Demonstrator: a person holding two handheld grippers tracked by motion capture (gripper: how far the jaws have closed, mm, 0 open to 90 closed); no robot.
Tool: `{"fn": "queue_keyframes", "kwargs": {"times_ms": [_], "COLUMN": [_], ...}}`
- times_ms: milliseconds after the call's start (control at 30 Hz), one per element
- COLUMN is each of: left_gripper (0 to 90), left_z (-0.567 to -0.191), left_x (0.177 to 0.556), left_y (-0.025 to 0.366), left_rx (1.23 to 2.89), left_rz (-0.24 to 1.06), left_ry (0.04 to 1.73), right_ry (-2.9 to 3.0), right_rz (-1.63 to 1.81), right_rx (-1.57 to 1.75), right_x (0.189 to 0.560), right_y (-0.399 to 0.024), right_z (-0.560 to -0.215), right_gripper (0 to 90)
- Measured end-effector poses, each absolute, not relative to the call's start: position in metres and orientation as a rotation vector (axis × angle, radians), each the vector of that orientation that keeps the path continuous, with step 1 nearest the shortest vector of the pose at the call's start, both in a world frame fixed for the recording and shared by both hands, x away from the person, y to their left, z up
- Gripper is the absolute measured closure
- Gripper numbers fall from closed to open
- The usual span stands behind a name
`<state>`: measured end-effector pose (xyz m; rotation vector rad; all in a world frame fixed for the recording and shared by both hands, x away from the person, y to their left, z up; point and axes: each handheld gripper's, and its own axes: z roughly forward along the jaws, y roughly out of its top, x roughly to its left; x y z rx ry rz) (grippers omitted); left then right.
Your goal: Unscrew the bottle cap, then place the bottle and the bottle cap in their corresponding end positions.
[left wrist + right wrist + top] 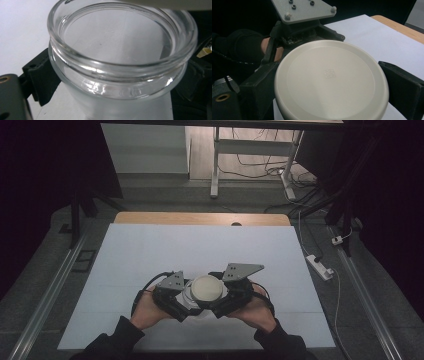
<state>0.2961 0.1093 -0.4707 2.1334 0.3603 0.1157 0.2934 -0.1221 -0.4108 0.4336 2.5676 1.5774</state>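
Two hand-held grippers meet near the tabletop's (150, 245) near edge: the left hand-held gripper (181, 309) clamps the glass jar (120, 65), the right hand-held gripper (216, 307) grips the cream lid (329, 80) just over its mouth, so lowering it squarely seems next.

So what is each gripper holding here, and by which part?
The left gripper clasps the glass jar below its rim; the right gripper grips the cream lid by its edge.
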Motion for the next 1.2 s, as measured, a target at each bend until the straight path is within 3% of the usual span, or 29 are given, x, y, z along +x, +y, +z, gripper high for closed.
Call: {"fn": "queue_keyframes", "kwargs": {"times_ms": [1200], "left_gripper": [7.7], "left_z": [-0.470], "left_x": [0.306], "left_y": [0.127], "left_rx": [2.104], "left_rz": [0.193], "left_ry": [0.490], "right_ry": [2.510], "right_rz": [1.527], "right_rx": [0.536], "right_x": [0.281], "right_y": [-0.149], "right_z": [-0.419], "right_gripper": [7.1]}}
